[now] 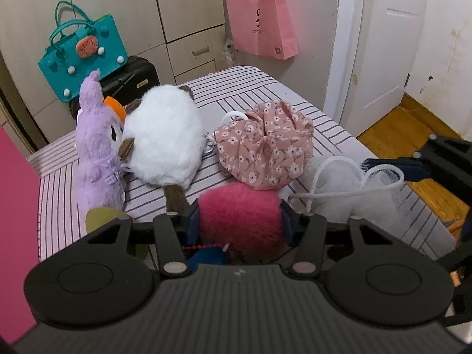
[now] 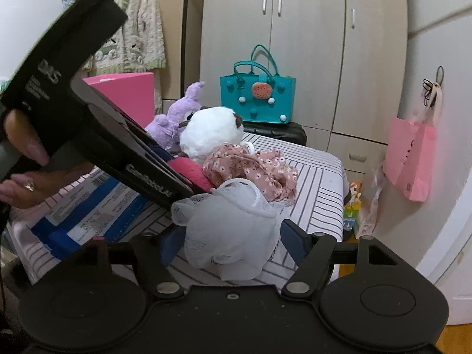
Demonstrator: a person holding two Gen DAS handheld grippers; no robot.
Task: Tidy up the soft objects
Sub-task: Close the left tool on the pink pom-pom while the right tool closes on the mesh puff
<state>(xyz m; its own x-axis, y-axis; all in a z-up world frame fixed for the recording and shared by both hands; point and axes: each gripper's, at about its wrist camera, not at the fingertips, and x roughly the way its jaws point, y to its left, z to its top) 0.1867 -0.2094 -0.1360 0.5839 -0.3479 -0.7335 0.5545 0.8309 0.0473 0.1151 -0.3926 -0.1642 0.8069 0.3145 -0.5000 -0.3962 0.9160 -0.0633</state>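
My left gripper [image 1: 239, 221] is shut on a fluffy pink ball [image 1: 239, 215], which also shows in the right wrist view [image 2: 188, 169]. My right gripper [image 2: 230, 239] is around a white mesh bath sponge [image 2: 230, 230] with a cord loop; the fingers [image 2: 295, 237] touch its sides. In the left wrist view the sponge [image 1: 339, 188] lies right of the ball. A pink floral fabric bundle [image 1: 265, 144], a white plush [image 1: 168, 135] and a purple plush [image 1: 97, 153] lie behind on the striped bed [image 1: 250, 88].
A teal bag [image 1: 85, 56] stands on a black suitcase [image 1: 132, 79] beyond the bed. A pink paper bag [image 1: 262, 26] hangs on the wall. A pink box [image 2: 126, 91] and a blue-white package [image 2: 88, 215] are at left. Wooden floor [image 1: 398, 129] lies to the right.
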